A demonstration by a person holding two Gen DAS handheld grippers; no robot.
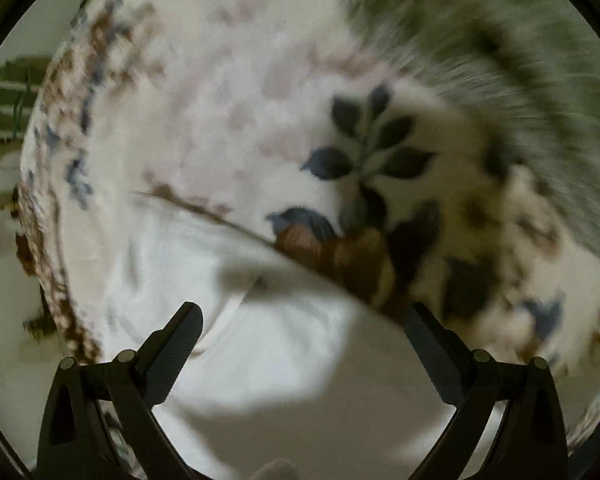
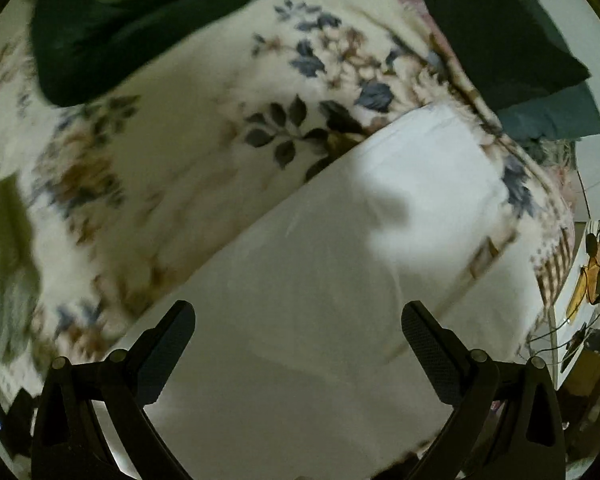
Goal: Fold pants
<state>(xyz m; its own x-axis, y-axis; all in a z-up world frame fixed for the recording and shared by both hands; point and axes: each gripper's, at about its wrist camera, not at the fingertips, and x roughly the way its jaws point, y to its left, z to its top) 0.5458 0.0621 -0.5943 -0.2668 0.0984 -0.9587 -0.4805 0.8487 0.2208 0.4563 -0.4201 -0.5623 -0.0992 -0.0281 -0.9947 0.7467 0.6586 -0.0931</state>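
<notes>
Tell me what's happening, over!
Left gripper open, right gripper open, both empty. White cloth pants flat on floral fleece blanket. Nothing blocking.

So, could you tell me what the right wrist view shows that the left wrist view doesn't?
Only the right wrist view shows the dark green garment, the folded dark stack and a cabled side table. Only the left shows blurred grey-green fabric. Both share the floral blanket, the white pants and open jaws: left gripper, right gripper.
</notes>
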